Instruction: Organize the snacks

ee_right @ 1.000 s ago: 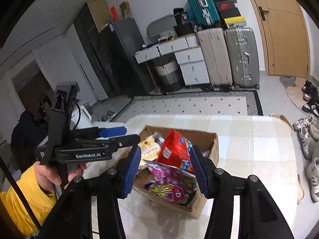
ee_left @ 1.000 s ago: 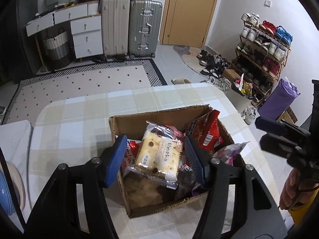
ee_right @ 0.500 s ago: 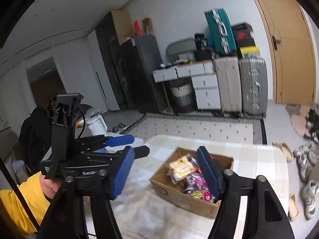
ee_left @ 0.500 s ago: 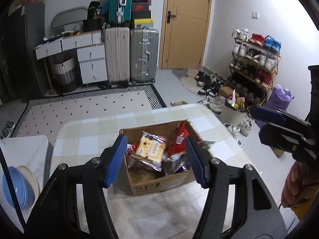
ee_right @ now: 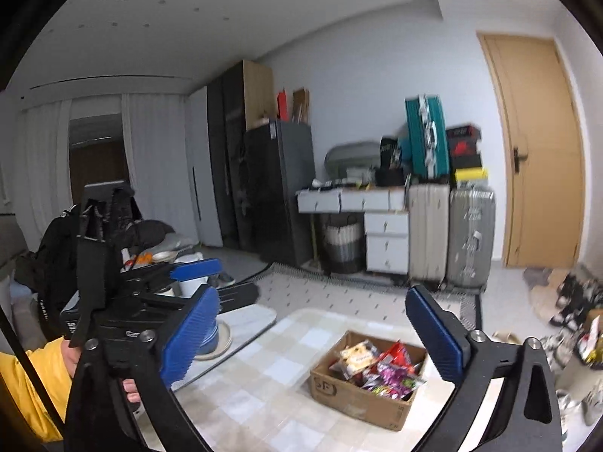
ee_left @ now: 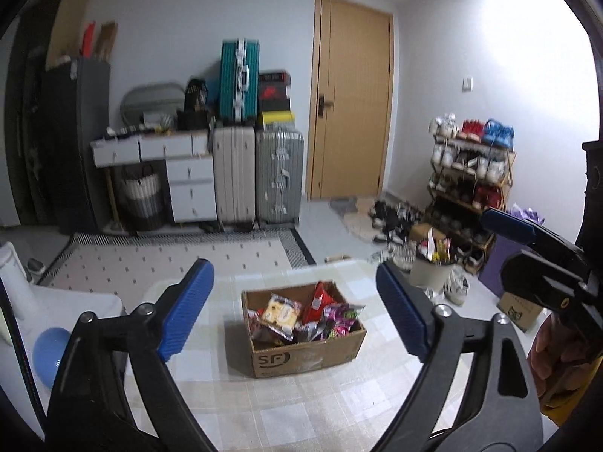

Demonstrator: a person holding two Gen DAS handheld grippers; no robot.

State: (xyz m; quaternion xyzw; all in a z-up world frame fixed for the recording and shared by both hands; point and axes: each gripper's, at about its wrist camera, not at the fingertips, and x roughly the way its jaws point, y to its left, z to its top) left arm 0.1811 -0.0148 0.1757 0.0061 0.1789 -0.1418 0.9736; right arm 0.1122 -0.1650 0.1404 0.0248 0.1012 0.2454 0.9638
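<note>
A brown cardboard box (ee_left: pixel 305 356) stands on the checked table (ee_left: pixel 286 410), filled with several snack packets: a yellow biscuit pack (ee_left: pixel 280 310), a red bag (ee_left: pixel 316 301) and purple packets (ee_left: pixel 341 320). The box also shows in the right wrist view (ee_right: pixel 358 401). My left gripper (ee_left: pixel 296 309) is open and empty, high above and well back from the box. My right gripper (ee_right: pixel 312 333) is open and empty, also raised far from the box. Each gripper appears at the edge of the other's view.
Blue bowls and a plate (ee_right: pixel 216 337) sit on a white side surface left of the table. Suitcases (ee_left: pixel 260 173), a drawer unit and a door stand at the back wall. A shoe rack (ee_left: pixel 471 180) and a bin (ee_left: pixel 429 267) stand right of the table.
Both grippers have risen and pulled back from the box, which now looks much smaller. Both stayed open and empty.
</note>
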